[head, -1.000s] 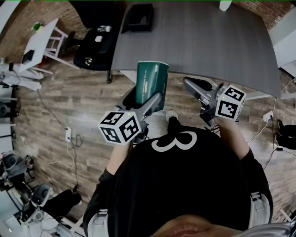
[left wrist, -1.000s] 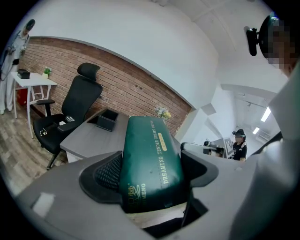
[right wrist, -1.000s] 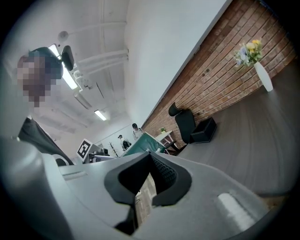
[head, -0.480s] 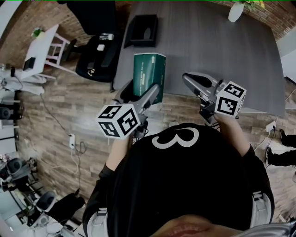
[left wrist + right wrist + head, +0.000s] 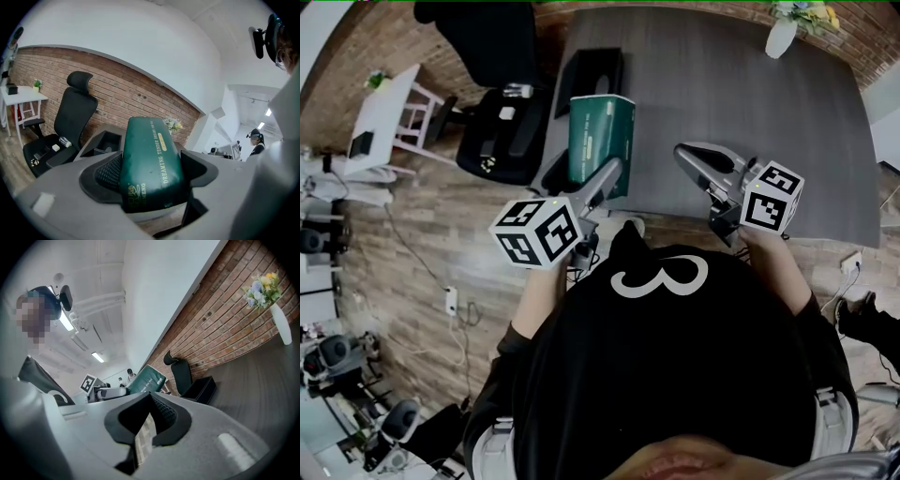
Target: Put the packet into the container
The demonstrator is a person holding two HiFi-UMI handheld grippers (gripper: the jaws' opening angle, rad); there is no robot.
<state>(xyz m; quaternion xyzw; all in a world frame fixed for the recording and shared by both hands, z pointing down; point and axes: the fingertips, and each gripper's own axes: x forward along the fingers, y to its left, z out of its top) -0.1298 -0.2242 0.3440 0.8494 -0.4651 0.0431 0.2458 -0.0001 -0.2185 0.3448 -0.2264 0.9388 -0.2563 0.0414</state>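
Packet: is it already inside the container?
No, the head view shows the packet clamped between the fingers of the left gripper, short of the black container.

A long grey desk (image 5: 750,112) stands against a red brick wall (image 5: 136,93). At its far end is a white vase (image 5: 781,36) of yellow and pale flowers (image 5: 260,288). A black high-backed office chair (image 5: 492,122) is drawn up at the desk's left end, with small white things on its seat. Further left is a white side table (image 5: 384,105) bearing a little potted plant (image 5: 36,84). The floor (image 5: 422,234) is wood plank, with cables trailing across it.
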